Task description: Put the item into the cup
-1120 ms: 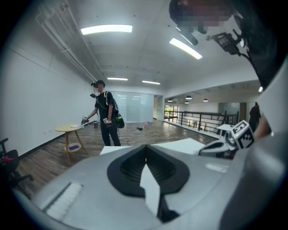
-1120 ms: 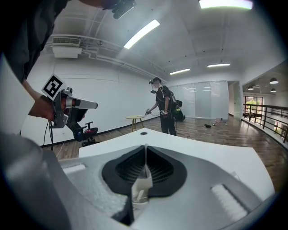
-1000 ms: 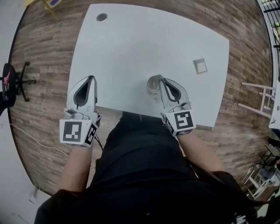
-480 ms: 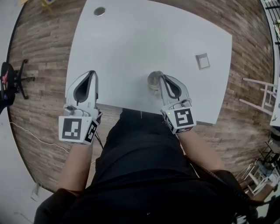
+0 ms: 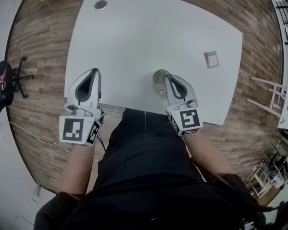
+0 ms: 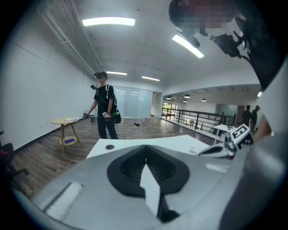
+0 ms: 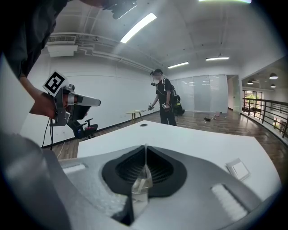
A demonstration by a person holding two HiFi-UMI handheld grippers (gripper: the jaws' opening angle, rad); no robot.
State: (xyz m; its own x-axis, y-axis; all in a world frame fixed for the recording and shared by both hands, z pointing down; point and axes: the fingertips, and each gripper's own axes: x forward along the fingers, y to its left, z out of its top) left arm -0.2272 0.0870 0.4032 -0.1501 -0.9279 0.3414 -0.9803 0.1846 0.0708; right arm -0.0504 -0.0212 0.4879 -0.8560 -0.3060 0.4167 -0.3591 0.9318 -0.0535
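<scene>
A clear cup [image 5: 158,80] stands near the front edge of the white table [image 5: 148,40]. My right gripper [image 5: 165,73] lies just right of it with its tip by the rim and its jaws shut. In the right gripper view the tips [image 7: 145,147] meet, and the cup [image 7: 139,188] shows through the slot behind them; I cannot tell whether they touch. A small pale square item [image 5: 211,59] lies flat, far right of the cup, also visible in the right gripper view [image 7: 238,169]. My left gripper [image 5: 95,71] is shut and empty over the table's front left edge.
A round cable hole [image 5: 100,4] sits at the table's far left. An office chair [image 5: 9,81] stands on the wood floor to the left, a white rack [image 5: 270,96] to the right. Another person [image 6: 104,112] stands beyond the table by a small round table [image 6: 66,121].
The head view has shifted a little, so the table sits slightly higher in the frame. Both grippers, the cup and the square item keep their places.
</scene>
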